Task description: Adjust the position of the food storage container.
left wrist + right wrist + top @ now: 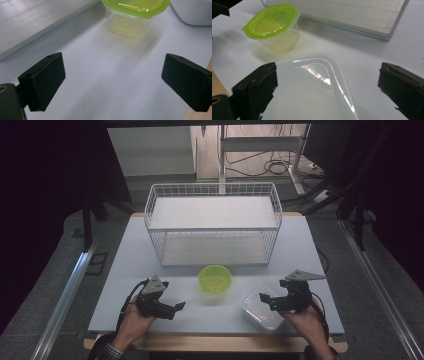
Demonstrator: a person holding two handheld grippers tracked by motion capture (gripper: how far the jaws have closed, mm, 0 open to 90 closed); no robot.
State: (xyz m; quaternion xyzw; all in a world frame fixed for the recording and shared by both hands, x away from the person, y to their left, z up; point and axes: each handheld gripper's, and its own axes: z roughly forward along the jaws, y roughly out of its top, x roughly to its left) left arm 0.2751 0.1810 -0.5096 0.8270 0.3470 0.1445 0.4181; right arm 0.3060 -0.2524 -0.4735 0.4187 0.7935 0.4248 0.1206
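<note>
Two containers on the white tabletop (150, 250), no writing readable: green-lidded tub (215, 278) before the wire basket (213, 222); clear-lidded box (261, 308) under the right gripper (270, 300) (jaws spread, like the left gripper (175, 309)).

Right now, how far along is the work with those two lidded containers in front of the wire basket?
Nothing looks done: the round green-lidded plastic tub and the clear rectangular lidded box both sit on the white table; the white wire basket holds neither. Left gripper and right gripper are open, holding nothing. All moving remains.
</note>
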